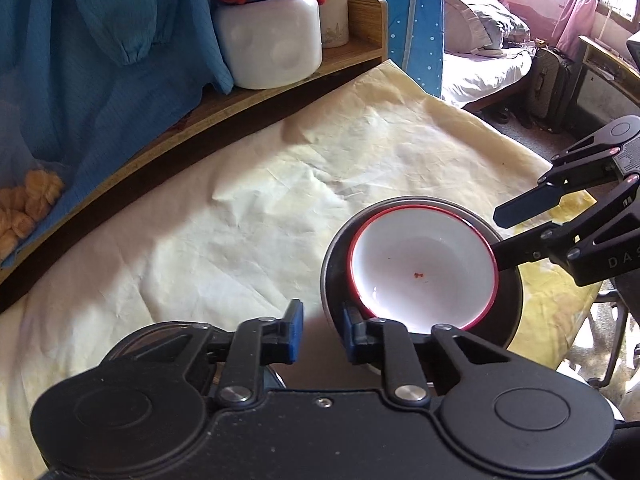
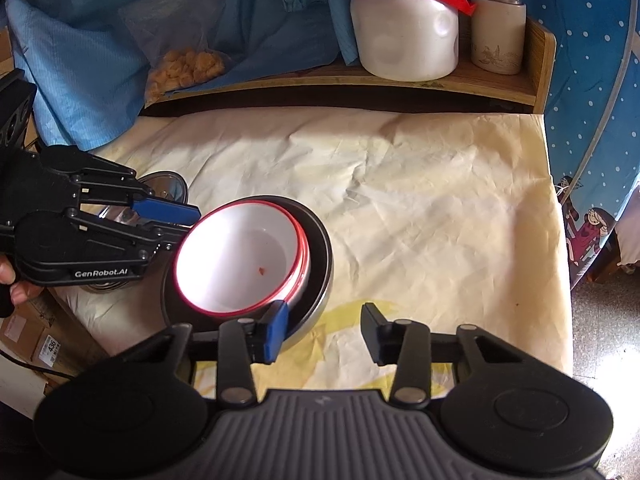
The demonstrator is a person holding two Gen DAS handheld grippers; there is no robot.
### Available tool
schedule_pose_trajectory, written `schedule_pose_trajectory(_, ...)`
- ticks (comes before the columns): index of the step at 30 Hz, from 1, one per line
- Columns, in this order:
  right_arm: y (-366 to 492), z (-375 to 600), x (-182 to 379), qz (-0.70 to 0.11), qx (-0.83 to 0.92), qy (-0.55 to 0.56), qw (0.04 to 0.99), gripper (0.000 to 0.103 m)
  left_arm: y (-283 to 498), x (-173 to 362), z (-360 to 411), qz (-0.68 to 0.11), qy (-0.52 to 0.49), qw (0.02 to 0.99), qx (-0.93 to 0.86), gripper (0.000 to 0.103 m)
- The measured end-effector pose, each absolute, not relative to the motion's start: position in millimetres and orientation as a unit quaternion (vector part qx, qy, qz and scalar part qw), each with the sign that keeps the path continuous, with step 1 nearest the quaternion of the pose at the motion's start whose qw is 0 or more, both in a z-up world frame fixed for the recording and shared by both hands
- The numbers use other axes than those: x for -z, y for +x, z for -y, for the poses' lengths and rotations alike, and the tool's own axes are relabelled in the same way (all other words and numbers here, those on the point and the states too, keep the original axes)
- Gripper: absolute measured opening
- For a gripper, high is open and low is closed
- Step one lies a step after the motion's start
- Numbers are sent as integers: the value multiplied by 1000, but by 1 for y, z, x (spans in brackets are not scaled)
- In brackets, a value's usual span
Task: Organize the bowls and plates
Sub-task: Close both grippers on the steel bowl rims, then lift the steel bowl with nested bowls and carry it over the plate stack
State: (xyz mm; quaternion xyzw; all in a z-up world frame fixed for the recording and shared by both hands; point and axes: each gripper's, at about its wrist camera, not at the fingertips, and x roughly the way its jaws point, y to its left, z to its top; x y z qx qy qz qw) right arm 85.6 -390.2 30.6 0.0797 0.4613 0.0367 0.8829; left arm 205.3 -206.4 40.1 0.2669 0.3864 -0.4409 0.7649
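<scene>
- You had a white bowl with a red rim [image 1: 422,268] nested in another red-rimmed white bowl [image 2: 301,276], and both sat inside a dark metal bowl [image 1: 336,264] on the cream tablecloth [image 1: 240,184], near the table's front edge.
- Your left gripper [image 1: 322,330] had its blue-padded fingers apart, with the dark bowl's near rim at the inner finger [image 1: 354,332]; nothing was pinched between them.
- Your right gripper [image 2: 324,330] also had its fingers spread, one blue pad [image 2: 276,330] touching the dark bowl's rim and the other over bare cloth.
- In the right wrist view, a shiny steel dish [image 2: 164,188] lay behind your left gripper, near the table's left edge.
- On the wooden shelf [image 2: 320,80] along the table's back edge stood a white jug with a blue and red lid [image 2: 404,36] and, just beside it, a cream flask [image 2: 498,32].
- A bag of orange snacks [image 2: 184,68] rested at the shelf's left end against blue fabric [image 2: 80,60].
</scene>
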Motion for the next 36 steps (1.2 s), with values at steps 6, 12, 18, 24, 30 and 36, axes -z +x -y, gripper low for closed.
schedule_pose_trajectory(6,90,392,-29,-470,-33,78,879,51,214,-37,209,-411,238,760,445,8)
schedule_pose_trajectory(12,91,394,-28,-478,-45,100,872,37,219,-36,208,-423,222,757,446,7)
schedule_pose_trajectory(18,93,391,-29,-483,-52,116,866,27,221,-35,208,-431,213,760,437,7)
schedule_pose_trajectory(24,90,387,-28,-470,-47,111,874,27,220,-35,209,-439,201,767,423,5)
schedule_pose_trajectory(30,90,395,-26,-474,-55,143,867,21,216,-36,212,-440,203,774,407,5)
schedule_pose_trajectory(36,86,391,-25,-465,-50,139,873,21,216,-36,210,-436,203,775,410,6)
